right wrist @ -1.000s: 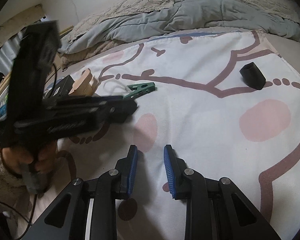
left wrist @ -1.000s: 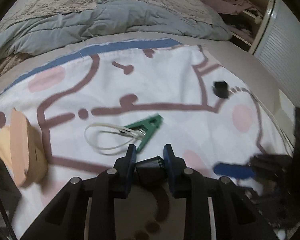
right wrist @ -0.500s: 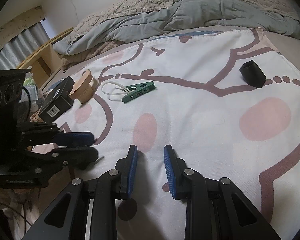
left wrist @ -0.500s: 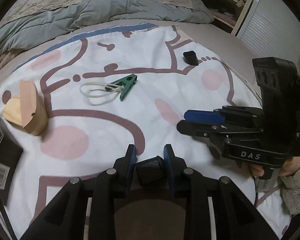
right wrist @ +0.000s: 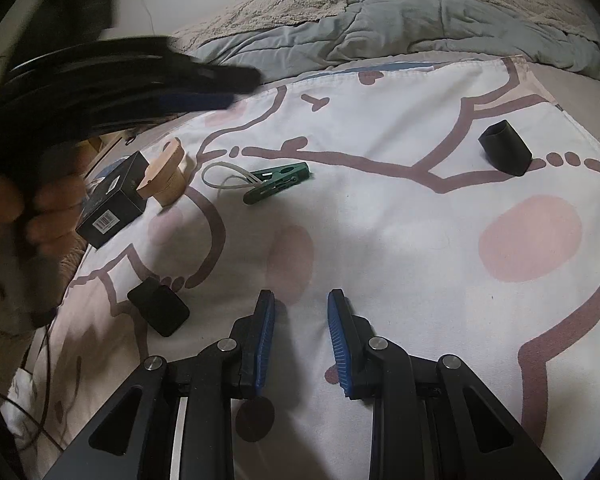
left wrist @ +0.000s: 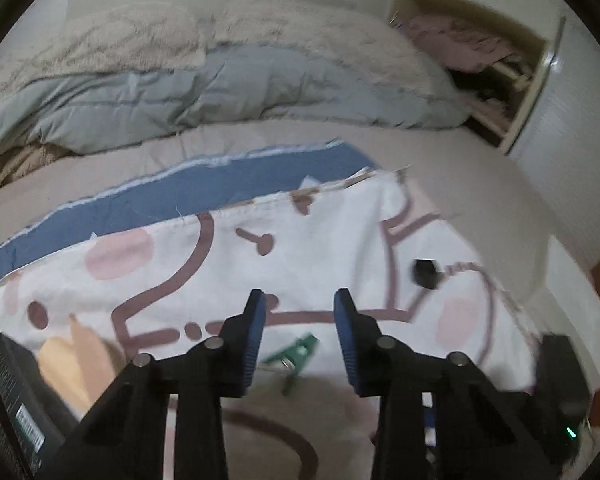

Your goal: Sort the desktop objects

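Observation:
My left gripper (left wrist: pixel 299 308) is open and empty, raised above the patterned sheet (left wrist: pixel 340 240), with the green clip (left wrist: pixel 296 356) showing low between its fingers. In the right wrist view it is a dark blur (right wrist: pixel 204 88) at the upper left, held by a hand (right wrist: pixel 40 208). A small black block (right wrist: pixel 158 312) lies on the sheet at the front left. A second black block (right wrist: pixel 504 153) sits far right and also shows as a black block (left wrist: pixel 424 274) in the left wrist view. My right gripper (right wrist: pixel 300 304) hovers open over bare sheet, nothing between its pads.
The green clip (right wrist: pixel 278 188) lies beside a white loop (right wrist: pixel 224 176). A wooden piece (right wrist: pixel 166 176) and a black barcode box (right wrist: pixel 114 200) sit at the sheet's left edge. A rumpled grey duvet (right wrist: pixel 420 28) lies at the back. An open wardrobe (left wrist: pixel 480 60) stands at the right.
The left gripper has let go of the small black block, which now lies on the sheet at the front left. That gripper has opened, risen and swung forward. The right gripper stayed still.

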